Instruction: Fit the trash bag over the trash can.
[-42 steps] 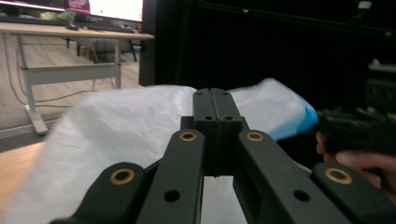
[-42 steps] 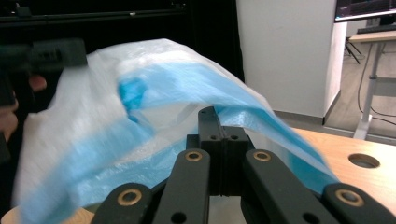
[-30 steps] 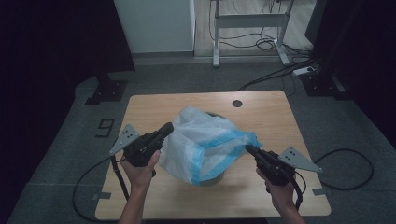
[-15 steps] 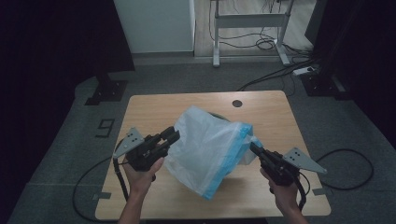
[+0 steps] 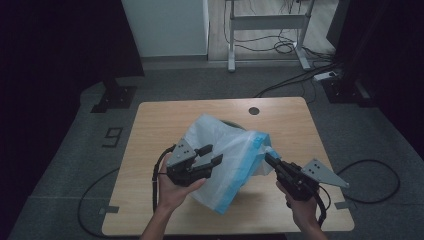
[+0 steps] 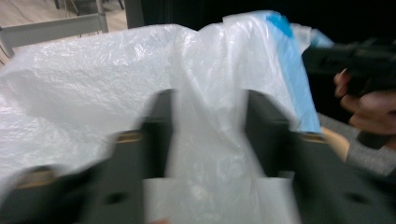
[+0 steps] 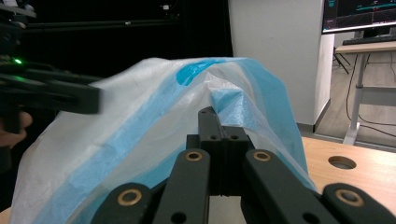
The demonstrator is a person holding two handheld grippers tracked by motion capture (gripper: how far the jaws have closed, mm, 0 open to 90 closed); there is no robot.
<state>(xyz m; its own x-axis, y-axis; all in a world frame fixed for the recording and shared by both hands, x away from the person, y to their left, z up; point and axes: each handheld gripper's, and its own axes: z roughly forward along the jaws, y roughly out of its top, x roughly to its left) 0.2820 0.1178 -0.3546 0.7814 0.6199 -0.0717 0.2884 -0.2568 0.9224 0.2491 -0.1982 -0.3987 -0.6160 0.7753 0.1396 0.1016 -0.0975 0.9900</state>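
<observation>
The plastic bag (image 5: 227, 160), translucent white with a blue band along its rim, is hanging stretched in the air between the two claws, above the middle of the tabletop (image 5: 160, 125). Something dark is peeking out behind its far edge, too hidden to name.

The right claw (image 5: 266, 157) is pinching the blue rim with its jaws pressed together on the film; in the right gripper view the closed jaws are meeting at the band (image 7: 219, 121) while the bag is draping away beyond and to the left of them. This grip seems to be serving as the anchor, keeping one side of the mouth lifted.

The left claw (image 5: 210, 155) is standing with its jaws apart. In the left gripper view a fold of white film (image 6: 205, 140) is lying in the gap between the two blurred jaws, so it looks ready to close on a fresh spot but is not clamping it yet. The blur is suggesting motion. My reading is that the person is working the bag open or spreading it: one side held fast, the other being regripped.

Both hands are entering from the near edge, with cables trailing off the tabletop to the floor (image 5: 100, 90).
</observation>
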